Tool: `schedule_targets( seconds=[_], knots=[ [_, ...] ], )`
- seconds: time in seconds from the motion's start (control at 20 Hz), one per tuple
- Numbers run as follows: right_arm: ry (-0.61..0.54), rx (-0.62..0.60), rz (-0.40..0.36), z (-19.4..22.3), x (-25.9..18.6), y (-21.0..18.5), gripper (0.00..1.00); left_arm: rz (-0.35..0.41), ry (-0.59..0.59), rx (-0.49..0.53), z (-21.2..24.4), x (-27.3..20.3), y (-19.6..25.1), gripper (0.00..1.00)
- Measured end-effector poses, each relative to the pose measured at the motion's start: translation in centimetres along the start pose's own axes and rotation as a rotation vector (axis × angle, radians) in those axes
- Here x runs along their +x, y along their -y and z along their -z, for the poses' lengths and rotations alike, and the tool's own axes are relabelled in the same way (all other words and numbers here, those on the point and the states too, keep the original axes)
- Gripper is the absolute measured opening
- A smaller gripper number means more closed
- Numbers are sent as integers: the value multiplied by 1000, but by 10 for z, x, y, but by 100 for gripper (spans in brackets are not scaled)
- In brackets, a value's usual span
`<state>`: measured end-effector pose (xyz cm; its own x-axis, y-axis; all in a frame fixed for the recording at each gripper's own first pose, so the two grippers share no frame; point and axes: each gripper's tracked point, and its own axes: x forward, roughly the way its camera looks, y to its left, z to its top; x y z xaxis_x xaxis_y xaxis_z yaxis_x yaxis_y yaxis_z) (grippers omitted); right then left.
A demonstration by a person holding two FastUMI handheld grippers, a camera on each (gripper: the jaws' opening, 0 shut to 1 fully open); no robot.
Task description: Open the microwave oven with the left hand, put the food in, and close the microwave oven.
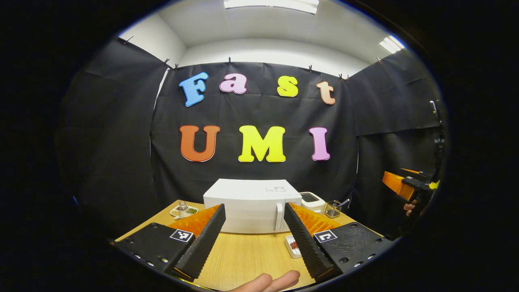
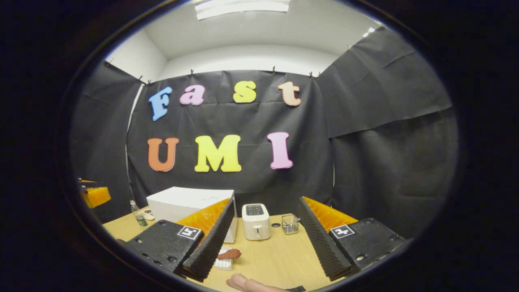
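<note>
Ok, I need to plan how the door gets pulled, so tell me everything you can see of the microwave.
The microwave is a white, smooth-looking box standing upright at the back of the wooden table, close to the black cloth wall. Its door is shut, with a vertical white handle near the front's right edge in the left gripper view. A faint marking sits on its top. A white toaster stands beside it. Neither gripper touches it; the left gripper faces it, open.

Black cloth walls, wooden table, ceiling lights
</note>
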<state>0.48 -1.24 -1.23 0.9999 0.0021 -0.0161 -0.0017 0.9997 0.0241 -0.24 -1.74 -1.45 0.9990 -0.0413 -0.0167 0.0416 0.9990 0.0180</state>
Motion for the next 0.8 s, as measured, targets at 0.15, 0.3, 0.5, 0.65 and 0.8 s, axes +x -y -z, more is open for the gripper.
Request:
schedule_targets(
  seconds=[0.15,0.3,0.5,0.65,0.8],
  knots=[
    [0,3,-4,3,1,2,100,6,-6,-19,6,11,3,92],
    [0,7,-10,8,1,5,90,20,-7,-35,14,26,7,92],
    [4,5,-11,10,3,11,90,72,-60,-65,43,62,33,92],
    [10,2,-8,13,4,20,90,70,-92,-57,69,97,43,92],
    [8,-1,-6,18,6,29,90,87,-137,-77,99,139,60,93]
  ],
)
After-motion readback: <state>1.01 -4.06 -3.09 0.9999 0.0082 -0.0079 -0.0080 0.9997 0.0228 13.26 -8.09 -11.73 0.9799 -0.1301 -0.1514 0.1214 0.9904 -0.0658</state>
